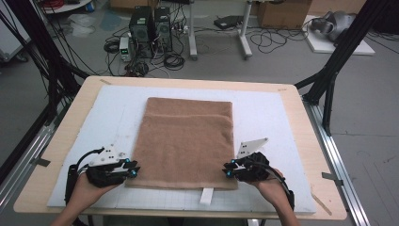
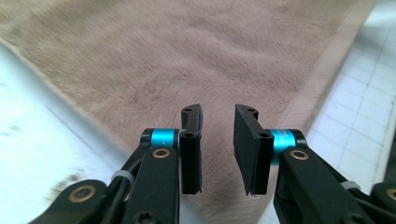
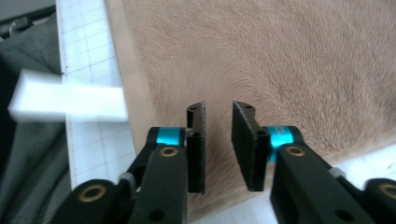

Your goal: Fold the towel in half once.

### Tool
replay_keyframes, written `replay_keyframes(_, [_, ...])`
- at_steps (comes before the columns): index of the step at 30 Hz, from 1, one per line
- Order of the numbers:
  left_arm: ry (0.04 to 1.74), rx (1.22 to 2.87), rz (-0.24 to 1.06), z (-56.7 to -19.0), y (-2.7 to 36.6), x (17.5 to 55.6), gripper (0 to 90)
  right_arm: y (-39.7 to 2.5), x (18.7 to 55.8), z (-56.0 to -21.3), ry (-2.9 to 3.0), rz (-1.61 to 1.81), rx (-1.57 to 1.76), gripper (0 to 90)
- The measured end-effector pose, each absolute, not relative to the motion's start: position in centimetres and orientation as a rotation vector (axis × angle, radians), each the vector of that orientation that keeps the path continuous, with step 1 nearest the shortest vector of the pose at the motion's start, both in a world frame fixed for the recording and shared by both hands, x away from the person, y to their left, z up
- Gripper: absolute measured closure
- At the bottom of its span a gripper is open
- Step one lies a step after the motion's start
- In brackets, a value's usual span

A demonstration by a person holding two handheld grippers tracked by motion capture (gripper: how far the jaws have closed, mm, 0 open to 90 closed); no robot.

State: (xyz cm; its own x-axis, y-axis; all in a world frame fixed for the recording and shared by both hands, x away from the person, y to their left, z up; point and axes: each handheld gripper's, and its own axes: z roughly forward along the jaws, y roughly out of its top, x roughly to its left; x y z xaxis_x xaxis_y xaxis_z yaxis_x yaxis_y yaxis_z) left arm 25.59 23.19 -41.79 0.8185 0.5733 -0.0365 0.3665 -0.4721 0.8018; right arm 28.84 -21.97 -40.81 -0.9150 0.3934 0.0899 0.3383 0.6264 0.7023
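A brown towel (image 1: 186, 141) lies flat on the white gridded mat (image 1: 273, 117), with a fold line across its far part. My left gripper (image 1: 133, 169) sits at the towel's near left corner, jaws open. In the left gripper view the towel (image 2: 187, 60) fills the space ahead of my left gripper (image 2: 218, 112), with nothing between the pads. My right gripper (image 1: 227, 169) sits at the towel's near right corner. In the right gripper view my right gripper (image 3: 218, 108) stands open just over the towel (image 3: 280, 60), holding nothing.
A white tag (image 1: 206, 195) sticks out from the towel's near hem, also in the right gripper view as the white tag (image 3: 65, 102). The mat rests on a wooden table (image 1: 301, 108). Beyond the table are computer towers (image 1: 150, 30), cables and black frame legs.
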Motion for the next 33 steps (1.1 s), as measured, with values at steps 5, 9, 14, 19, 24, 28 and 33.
replay_keyframes(5, [0.704,2.135,0.318,-42.5,23.1,26.2,68.1,-21.6,29.8,-41.7,2.751,1.182,0.641,66.8])
replay_keyframes(9, [0.728,2.173,0.326,-43.5,23.1,26.6,65.9,-20.9,30.2,-42.7,2.779,1.14,0.646,64.0])
replay_keyframes(14, [0.752,2.16,0.313,-44.3,23.4,26.2,66.8,-20.7,29.8,-43.7,2.776,1.136,0.637,72.2])
replay_keyframes(19, [0.732,2.176,0.298,-44.2,23.6,25.6,68.5,-21.4,29.1,-43.6,2.814,1.148,0.61,79.7])
replay_keyframes(24, [0.728,2.166,0.302,-44.2,23.7,25.5,67.2,-21.8,28.8,-43.5,2.813,1.154,0.613,74.7])
replay_keyframes(28, [0.737,2.158,0.3,-44.4,23.7,25.4,66.3,-20.9,28.5,-43.4,2.824,1.117,0.568,72.7])
replay_keyframes(33, [0.732,2.158,0.285,-44.3,23.8,24.9,66.6,-21.5,28.1,-43.6,2.844,1.113,0.53,83.2])
